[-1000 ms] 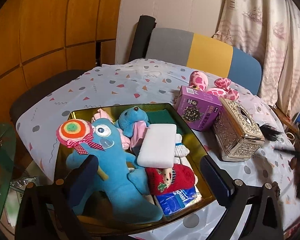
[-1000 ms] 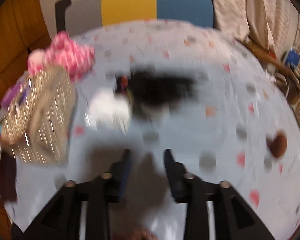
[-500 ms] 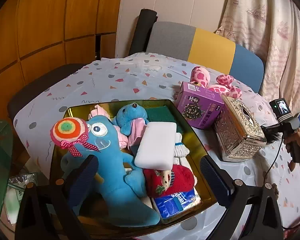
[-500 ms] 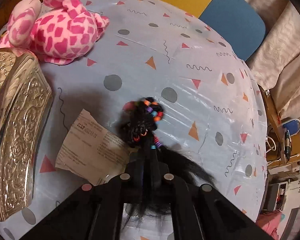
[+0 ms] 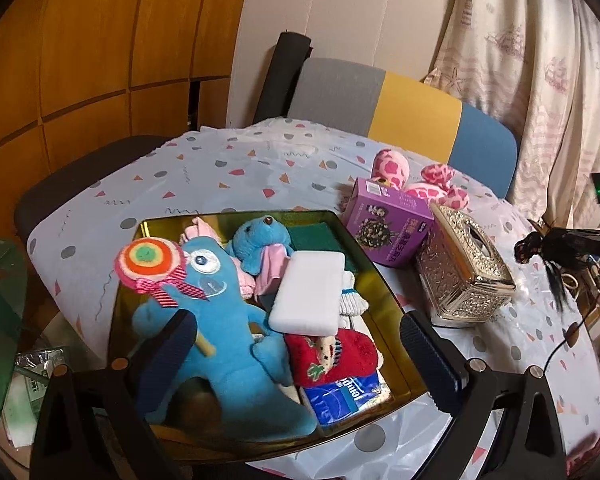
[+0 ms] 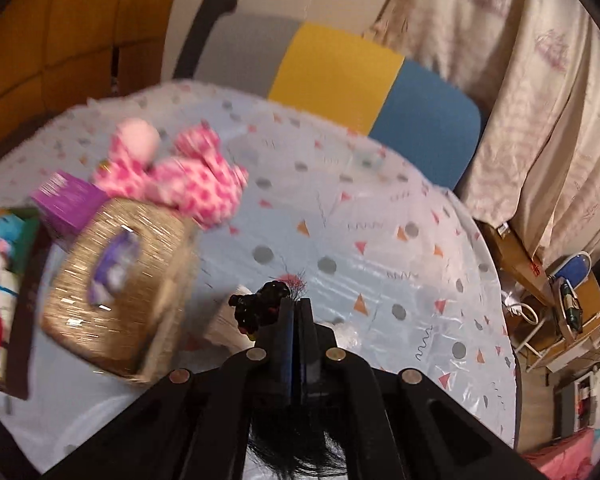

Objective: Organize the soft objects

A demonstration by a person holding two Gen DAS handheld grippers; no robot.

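A gold tray (image 5: 236,213) holds several soft things: a big blue plush (image 5: 228,344) with a lollipop, a small blue bear (image 5: 256,246), a white sponge (image 5: 308,292), a red sock (image 5: 332,356) and a blue tissue pack (image 5: 340,398). My left gripper (image 5: 292,332) hovers open over the tray's near side, holding nothing. My right gripper (image 6: 296,304) is shut on a black hairpiece (image 6: 260,312) with coloured beads, lifted above the table. Its loose hair hangs under the fingers. In the left wrist view the hairpiece (image 5: 540,244) hangs at far right. A pink spotted plush (image 6: 180,184) lies on the tablecloth.
A purple box (image 5: 388,224) and an ornate gold tissue box (image 5: 464,280) stand between the tray and the right gripper. A paper slip (image 6: 224,324) lies under the raised hairpiece. A grey, yellow and blue chair (image 5: 400,108) stands behind the table. Curtains hang at right.
My right gripper closed on the black hairpiece, then lifted it off the table and rolled, swinging the view toward the tissue box. My left gripper stayed over the tray.
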